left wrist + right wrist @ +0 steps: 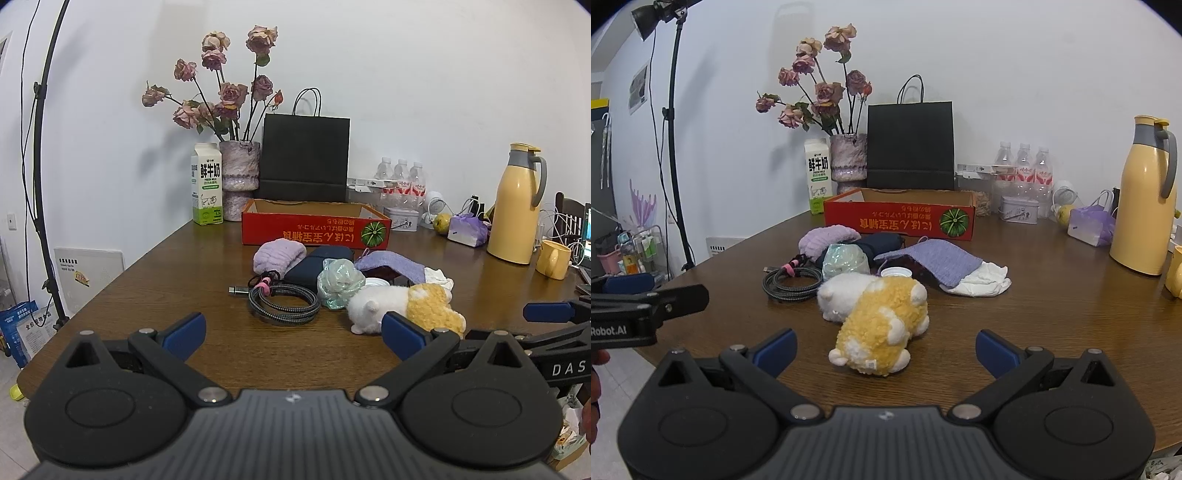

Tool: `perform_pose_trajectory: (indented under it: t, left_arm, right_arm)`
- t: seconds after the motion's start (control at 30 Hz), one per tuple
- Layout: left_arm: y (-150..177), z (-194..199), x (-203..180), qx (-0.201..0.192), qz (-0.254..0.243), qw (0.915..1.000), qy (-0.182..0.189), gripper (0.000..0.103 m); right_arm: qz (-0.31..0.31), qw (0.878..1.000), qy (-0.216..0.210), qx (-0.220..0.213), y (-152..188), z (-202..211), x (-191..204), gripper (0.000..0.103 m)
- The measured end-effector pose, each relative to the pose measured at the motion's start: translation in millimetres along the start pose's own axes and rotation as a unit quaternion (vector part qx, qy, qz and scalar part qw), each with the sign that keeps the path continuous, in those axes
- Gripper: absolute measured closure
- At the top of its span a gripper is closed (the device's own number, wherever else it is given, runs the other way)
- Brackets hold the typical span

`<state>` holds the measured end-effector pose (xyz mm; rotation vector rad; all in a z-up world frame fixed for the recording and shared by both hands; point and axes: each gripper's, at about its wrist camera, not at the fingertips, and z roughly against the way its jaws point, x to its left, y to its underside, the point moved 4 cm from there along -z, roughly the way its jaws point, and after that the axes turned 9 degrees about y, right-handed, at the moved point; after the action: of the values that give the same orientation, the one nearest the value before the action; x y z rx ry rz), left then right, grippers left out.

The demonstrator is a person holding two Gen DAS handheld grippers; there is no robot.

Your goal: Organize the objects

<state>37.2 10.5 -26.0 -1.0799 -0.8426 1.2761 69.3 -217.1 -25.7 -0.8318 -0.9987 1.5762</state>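
Left gripper [291, 334]: low centre of the left wrist view, above the near edge of the worktop [147, 295]; jaws spread wide apart, holding nothing.
Right gripper [884, 347]: low centre of the right wrist view; jaws wide apart and empty, with the plush toy just beyond them.
Plush toy [879, 317]: yellow and white, lying on its side in the middle of the right wrist view, nearest of the pile.
Charging cable [282, 302]: coiled braided grey cable with a pink tie, left of the toy.
Crumpled plastic wrap [338, 282]: pale green, between cable and toy.
Dark blue pouch [306, 271]: behind the cable, partly covered.
Lilac fluffy cloth [279, 254]: at the pile's far left, touching the pouch.
Purple knitted cloth [931, 258]: right of the pile, lying over a white crumpled cloth [982, 280].
Red cardboard box [316, 229]: open-topped, melon picture on its front, centre of frame behind the pile.
Background: milk carton [207, 184], vase of dried roses [240, 177], black paper bag [304, 155], yellow thermos jug [515, 206] at right.
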Motion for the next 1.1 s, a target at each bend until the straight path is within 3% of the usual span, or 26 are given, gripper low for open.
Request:
perform_pose_trajectory:
  t: [0.7, 1.1]
  left_arm:
    - [4.1, -36.9, 35.2, 0.017, 0.020, 0.9996, -0.011, 0.000]
    - [3.7, -65.3, 54.3, 0.036, 0.030, 0.9989, -0.006, 0.000]
  right_arm:
    - [0.005, 0.999, -0.007, 0.039, -1.2, -55.3, 25.1, 0.000]
    - [-0.007, 0.997, 0.019, 0.075, -1.2, -106.3, 25.3, 0.000]
